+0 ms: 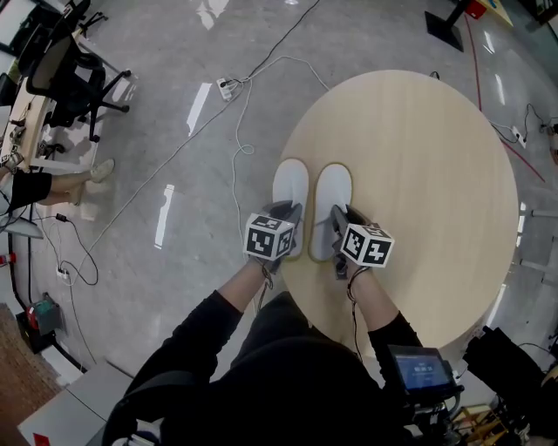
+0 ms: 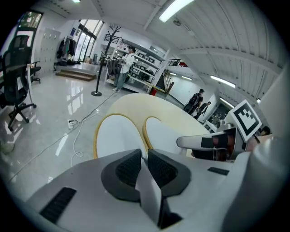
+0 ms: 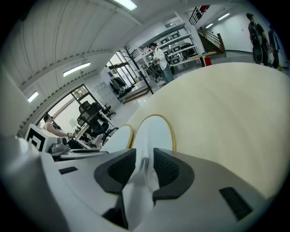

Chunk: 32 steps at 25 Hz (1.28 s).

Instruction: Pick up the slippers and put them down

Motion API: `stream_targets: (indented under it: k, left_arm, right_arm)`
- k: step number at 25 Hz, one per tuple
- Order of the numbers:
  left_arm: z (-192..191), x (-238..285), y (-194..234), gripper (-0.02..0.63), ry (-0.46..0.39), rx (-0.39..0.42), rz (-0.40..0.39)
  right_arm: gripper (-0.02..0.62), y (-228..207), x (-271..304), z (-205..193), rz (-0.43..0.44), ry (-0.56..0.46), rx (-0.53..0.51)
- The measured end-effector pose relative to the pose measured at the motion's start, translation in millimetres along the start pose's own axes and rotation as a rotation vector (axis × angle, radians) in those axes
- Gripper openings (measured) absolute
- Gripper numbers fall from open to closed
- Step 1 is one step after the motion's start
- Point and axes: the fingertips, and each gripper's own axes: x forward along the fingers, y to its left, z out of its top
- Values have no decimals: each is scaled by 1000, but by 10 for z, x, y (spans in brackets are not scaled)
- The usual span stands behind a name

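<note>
We see an evenly bright hall. The ceiling strip lights glare white in both gripper views, and the glossy floor throws back streaks of them. Shadows on the table are faint, and the white slippers nearly bleach out. The gripper views bulge fisheye-wise, with black corners and soft foregrounds.

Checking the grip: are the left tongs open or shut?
Shut: the left tongs pinch the white heel end of the left slipper.
</note>
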Motion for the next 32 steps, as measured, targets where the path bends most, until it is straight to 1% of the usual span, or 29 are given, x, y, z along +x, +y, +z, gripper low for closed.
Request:
stream_targets:
  k: [1, 2, 3, 5, 6, 7, 9, 11, 14, 16, 20, 23, 25, 27, 28, 30, 32]
  left_arm:
    - [4, -3, 15, 39, 4, 10, 12]
    - [15, -6, 29, 88, 3, 11, 24]
    - [32, -14, 45, 163, -3, 4, 39]
    - [70, -94, 83, 236, -35, -26, 74]
    - [88, -175, 96, 261, -59, -46, 87]
    - [104, -279, 96, 268, -85, -68, 91]
    - [117, -502, 63, 270, -129, -110, 81]
    - [95, -667, -2, 270, -151, -124, 66]
    - [5, -780, -148, 268, -142, -114, 40]
    - [-28, -844, -267, 268, -140, -124, 17]
    - [86, -1023, -564, 268, -194, -169, -32]
    - [190, -1162, -945, 268, -238, -175, -91]
    - [250, -1247, -1246, 268, -251, -148, -151]
    - [270, -1322, -1505, 268, -246, -122, -224]
    - [260, -1365, -1608, 267, -238, -118, -263]
    - [245, -1470, -1747, 267, -231, -116, -329]
    - [283, -1562, -1804, 265, -245, -96, -360]
  right_arm:
    - [140, -14, 4, 0, -12, 3, -13]
    - [167, -31, -7, 15, -23, -2, -25]
    - [178, -44, -36, 42, -31, -14, -38]
    - [193, -30, -159, 104, -31, -61, -65]
    - [195, 3, -255, 126, -24, -88, -74]
    - [195, 48, -370, 138, -15, -114, -73]
    - [195, 142, -618, 140, 5, -153, -46]
    - [195, 188, -838, 131, 11, -178, -9]
    - [195, 217, -1062, 132, 19, -210, 36]
    - [195, 269, -1172, 138, 35, -227, 56]
    - [193, 419, -1405, 126, 80, -256, 57]
    - [187, 508, -1689, 95, 106, -284, 41]
    - [153, 542, -1884, 102, 110, -305, 44]
    - [92, 571, -2022, 102, 106, -324, 83]
    - [78, 598, -2072, 95, 104, -333, 108]
    - [52, 685, -2135, 108, 104, -355, 134]
    - [35, 794, -2156, 207, 125, -386, 115]
